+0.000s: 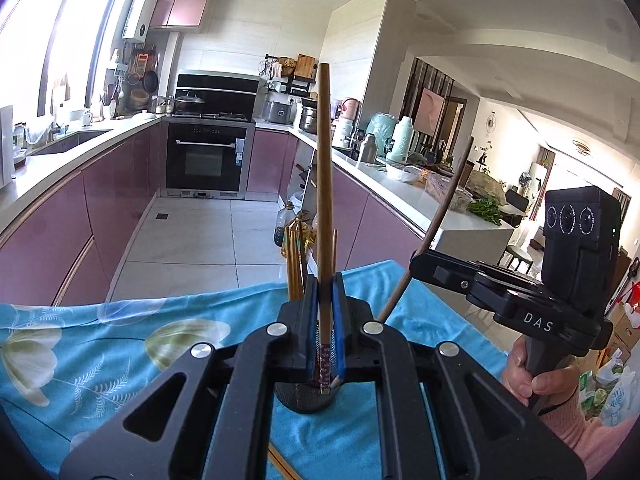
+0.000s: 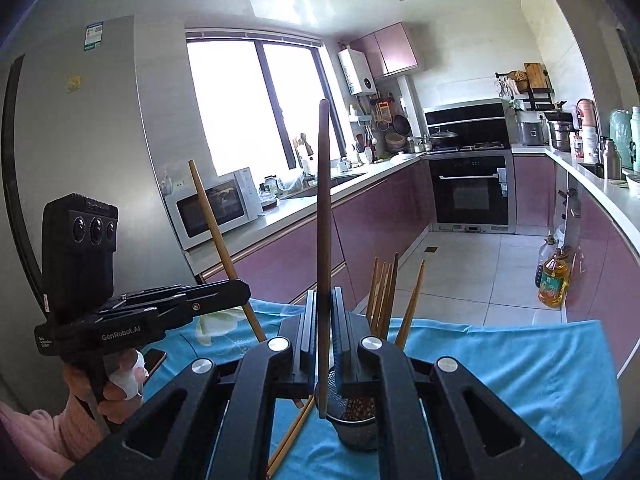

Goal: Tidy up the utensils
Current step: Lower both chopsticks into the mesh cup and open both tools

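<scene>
My left gripper is shut on a light wooden chopstick with a patterned red end, held upright above a black mesh utensil holder. My right gripper is shut on a dark brown chopstick, also upright, its lower end at the same holder. Several chopsticks stand in the holder. The right gripper also shows in the left wrist view with its dark chopstick. The left gripper shows in the right wrist view with its light chopstick.
A blue floral cloth covers the table. Loose chopsticks lie on it by the holder. Beyond are pink kitchen cabinets, an oven, oil bottles on the floor and a microwave.
</scene>
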### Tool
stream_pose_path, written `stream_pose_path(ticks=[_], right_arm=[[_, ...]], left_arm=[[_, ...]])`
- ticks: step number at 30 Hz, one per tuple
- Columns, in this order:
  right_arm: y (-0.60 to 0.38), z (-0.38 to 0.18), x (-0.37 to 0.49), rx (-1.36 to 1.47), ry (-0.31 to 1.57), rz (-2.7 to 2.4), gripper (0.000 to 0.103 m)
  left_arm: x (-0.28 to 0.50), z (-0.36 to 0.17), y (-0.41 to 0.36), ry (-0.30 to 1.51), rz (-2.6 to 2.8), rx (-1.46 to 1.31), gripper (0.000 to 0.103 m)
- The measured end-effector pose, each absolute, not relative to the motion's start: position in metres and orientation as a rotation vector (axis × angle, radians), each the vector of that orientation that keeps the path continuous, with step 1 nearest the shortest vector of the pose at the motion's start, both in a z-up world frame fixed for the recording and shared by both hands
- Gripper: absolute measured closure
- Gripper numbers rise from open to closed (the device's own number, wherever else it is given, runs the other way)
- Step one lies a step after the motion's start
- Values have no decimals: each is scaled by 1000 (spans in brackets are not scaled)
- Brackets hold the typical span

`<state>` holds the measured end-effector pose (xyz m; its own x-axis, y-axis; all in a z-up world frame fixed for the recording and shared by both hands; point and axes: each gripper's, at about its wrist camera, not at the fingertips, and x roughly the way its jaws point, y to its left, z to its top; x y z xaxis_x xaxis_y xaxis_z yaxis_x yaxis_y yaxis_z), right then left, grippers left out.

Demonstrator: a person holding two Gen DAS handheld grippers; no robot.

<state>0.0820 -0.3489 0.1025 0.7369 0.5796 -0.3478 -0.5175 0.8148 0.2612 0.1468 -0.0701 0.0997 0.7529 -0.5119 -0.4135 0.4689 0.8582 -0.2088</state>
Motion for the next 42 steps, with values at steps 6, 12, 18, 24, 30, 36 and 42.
stream_pose_path(ticks=[6, 12, 18, 24, 30, 36, 42], right_arm=[[-351, 100, 97, 153, 441, 591, 97], [-349, 98, 104, 162, 450, 584, 97], [-350, 98, 111, 172, 451, 577, 97], [-348, 97, 117, 175, 460, 578, 97], [-345, 82, 124, 166, 522, 580, 97], [-339, 65, 134, 143, 607, 577, 97], [-332, 41, 146, 131, 697, 558, 95]], left_arm=[[158, 99, -82, 487, -513, -72, 95], [172, 89, -96, 525, -499, -55, 95], [184, 81, -104, 554, -489, -50, 95], [191, 73, -101, 572, -487, -41, 95], [198, 66, -102, 596, -494, -25, 95], [204, 54, -105, 634, -500, -3, 95], [213, 32, -111, 699, -492, 28, 95]])
